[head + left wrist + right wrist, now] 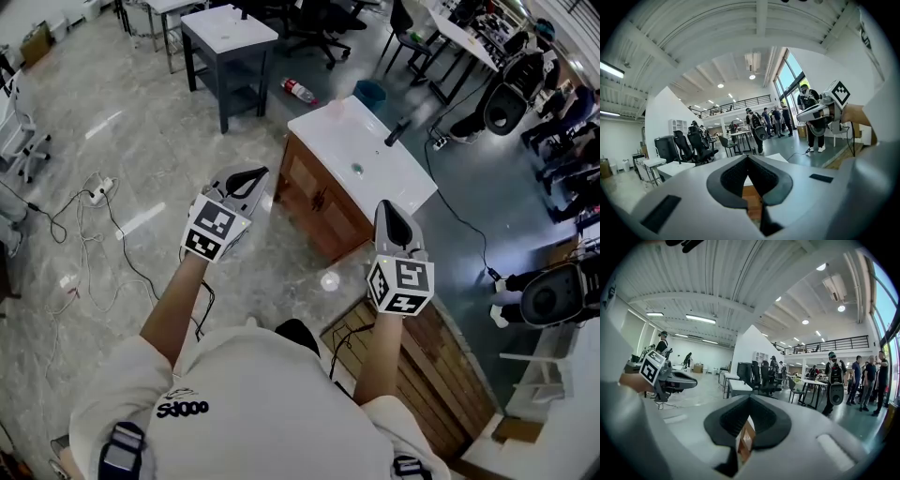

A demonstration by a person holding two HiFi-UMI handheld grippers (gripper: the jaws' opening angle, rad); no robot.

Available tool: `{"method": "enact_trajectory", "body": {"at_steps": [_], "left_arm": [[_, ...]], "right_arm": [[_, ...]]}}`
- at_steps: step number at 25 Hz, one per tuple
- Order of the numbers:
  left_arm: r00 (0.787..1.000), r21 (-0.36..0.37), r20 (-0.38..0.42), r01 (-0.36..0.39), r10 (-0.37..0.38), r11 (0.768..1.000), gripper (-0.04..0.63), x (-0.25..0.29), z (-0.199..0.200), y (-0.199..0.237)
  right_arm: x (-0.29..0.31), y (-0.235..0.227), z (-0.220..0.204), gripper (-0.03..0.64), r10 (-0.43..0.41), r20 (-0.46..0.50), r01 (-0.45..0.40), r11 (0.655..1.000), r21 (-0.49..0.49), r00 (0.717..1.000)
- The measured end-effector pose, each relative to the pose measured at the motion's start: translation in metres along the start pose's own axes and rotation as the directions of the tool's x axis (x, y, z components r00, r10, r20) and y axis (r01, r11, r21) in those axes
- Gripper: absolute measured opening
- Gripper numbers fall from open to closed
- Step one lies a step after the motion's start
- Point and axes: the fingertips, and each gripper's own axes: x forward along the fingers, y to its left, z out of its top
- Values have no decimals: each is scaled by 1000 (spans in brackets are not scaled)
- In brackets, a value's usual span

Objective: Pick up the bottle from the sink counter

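- Both pairs of jaws are closed, tips meeting, with nothing between them: the left gripper (pixel 749 158) and the right gripper (pixel 750 398) each show their dark pads pressed together into a point in their own views.
- From the head view, the left gripper (pixel 247 176) is held out over the floor, just off the left side of the sink counter (pixel 323 139).
- In that view the right gripper (pixel 388 208) is held out near the counter's near right corner, also aimed roughly level.
- Lying on its side on the grey floor is the bottle (pixel 298 90), clear with a red band, just past the counter's far left corner and between it and a grey table (pixel 230 33).
- It lies well apart from both sets of jaws, farther out than either gripper; the left one is the closer.
- On the white counter top stands a dark faucet (pixel 397 133), towards the right side.
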Motion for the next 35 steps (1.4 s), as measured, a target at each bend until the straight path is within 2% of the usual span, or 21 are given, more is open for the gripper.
{"method": "enact_trajectory", "body": {"at_steps": [8,14,24,35], "left_arm": [[1000,-12,-22,9,-10,1000,5,10,-13,12],[999,-8,-32,5,-5,1000,6,42,-17,23],[998,16,-59,6,-5,1000,5,150,-19,54],[996,-23,-85,-28,26,999,5,262,-4,98]], "right_arm": [[15,8,-5,9,16,-19,-16,1000,-6,1000],[48,-7,-7,9,27,-8,-27,1000,-9,1000],[147,-73,-16,9,40,-5,-40,999,-7,999],[253,-141,-12,9,111,-31,-111,994,-10,993]]}}
